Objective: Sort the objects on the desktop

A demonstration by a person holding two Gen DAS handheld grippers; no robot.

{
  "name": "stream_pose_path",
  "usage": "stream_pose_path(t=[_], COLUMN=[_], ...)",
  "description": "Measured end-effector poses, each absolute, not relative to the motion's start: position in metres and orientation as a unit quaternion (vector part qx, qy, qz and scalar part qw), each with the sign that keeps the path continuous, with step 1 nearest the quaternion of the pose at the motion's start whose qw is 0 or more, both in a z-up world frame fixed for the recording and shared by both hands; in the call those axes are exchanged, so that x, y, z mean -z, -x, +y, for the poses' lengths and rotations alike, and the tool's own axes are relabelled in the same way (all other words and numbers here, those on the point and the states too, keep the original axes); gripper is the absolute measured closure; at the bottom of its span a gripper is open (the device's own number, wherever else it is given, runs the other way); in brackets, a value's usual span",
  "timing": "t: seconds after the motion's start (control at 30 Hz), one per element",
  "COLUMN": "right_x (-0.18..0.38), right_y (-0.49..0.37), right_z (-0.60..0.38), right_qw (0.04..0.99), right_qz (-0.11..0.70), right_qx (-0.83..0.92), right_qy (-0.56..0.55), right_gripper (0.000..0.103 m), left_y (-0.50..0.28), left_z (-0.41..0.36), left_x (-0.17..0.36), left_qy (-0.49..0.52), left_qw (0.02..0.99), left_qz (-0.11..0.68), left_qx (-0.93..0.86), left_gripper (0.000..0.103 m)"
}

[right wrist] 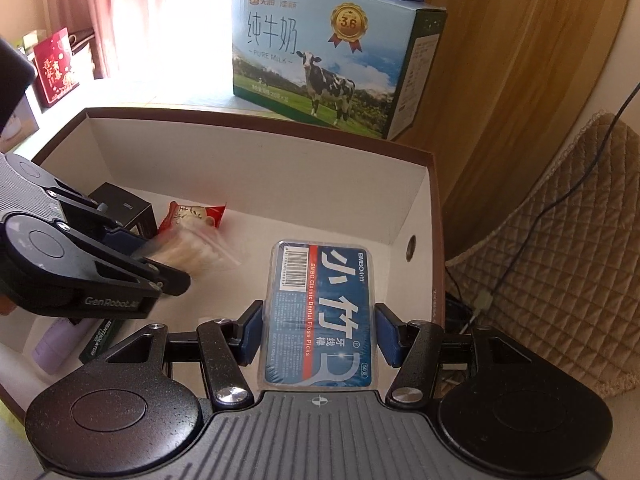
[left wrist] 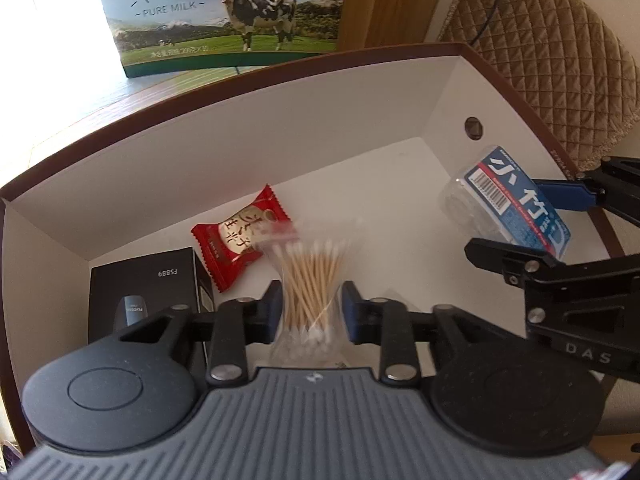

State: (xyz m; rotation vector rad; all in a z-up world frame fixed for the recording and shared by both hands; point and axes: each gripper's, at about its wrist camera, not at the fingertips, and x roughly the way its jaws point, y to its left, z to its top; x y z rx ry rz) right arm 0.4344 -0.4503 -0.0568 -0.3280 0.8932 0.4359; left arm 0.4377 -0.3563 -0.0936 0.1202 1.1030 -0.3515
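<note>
Holding both loads over the open box, I keep each tool clamped on its own item so the two can go down in separate spots. My left tool pinches the bag of cotton swabs across its middle, where the sticks bunch together and give the pads something firm to bite; the loose plastic above and below would only slip. My right tool is closed on the long sides of the floss pick case, label up and lying flat, because the rigid case sits squarely between the pads that way.

The swabs hang near the left part of the box, just in front of the red snack packet and beside the black carton that already lie on the floor of it. The case hovers toward the right wall, over bare white floor, well apart from those things. I judge that the layout is deliberate: small soft items gather on the left, and the case takes the free space on the right. The milk carton stands on the bench behind the box, out of the way. Neither load touches the box floor as far as I can tell.
</note>
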Motion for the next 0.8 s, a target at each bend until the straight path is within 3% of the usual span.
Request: stream_pose_path(t=[0.13, 0.8], right_x=[0.059, 0.071], right_y=[-0.435, -0.443], right_z=[-0.448, -0.436], right_qw=[0.865, 0.871], right_qz=[0.427, 0.389], right_qx=[-0.209, -0.210], right_qy=[0.162, 0.215], right_gripper=[0.049, 0.048], left_y=[-0.438, -0.434], left_z=[-0.354, -0.346], left_x=[0.094, 0.084], left_qy=[-0.057, -0.077], left_qw=[0.836, 0.846], left_qz=[0.519, 0.506], left_qx=[0.166, 0.151], left_gripper=[0.063, 0.053])
